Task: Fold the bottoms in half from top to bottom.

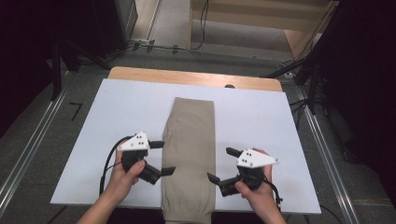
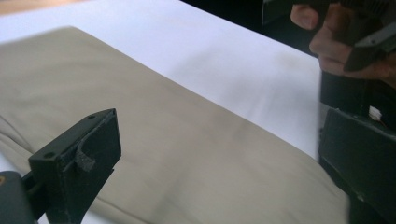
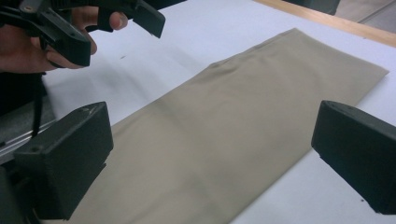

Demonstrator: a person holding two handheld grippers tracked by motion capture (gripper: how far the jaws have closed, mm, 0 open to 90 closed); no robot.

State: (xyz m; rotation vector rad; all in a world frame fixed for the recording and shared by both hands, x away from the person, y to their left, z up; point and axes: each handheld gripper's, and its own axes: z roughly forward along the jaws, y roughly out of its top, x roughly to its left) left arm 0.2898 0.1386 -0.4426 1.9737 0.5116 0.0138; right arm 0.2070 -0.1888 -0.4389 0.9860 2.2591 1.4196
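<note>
Across the frame's lower middle, both the left gripper [image 1: 162, 157] and right gripper [image 1: 223, 164] stand spread, flanking folded khaki trousers [image 1: 190, 154]; pinch both edges evenly before folding.

Floor mark: a dark mark shaped like the figure 7 [image 1: 76, 111] stands on the grey floor left of the bench — tape or paint, cannot tell which.
Gripper plates: small dark dots only — no letters or numbers.
Folded cloth: no label or brand to be read.
Bench sheet: plain white, no print.
Gripper views: no text legible.
</note>
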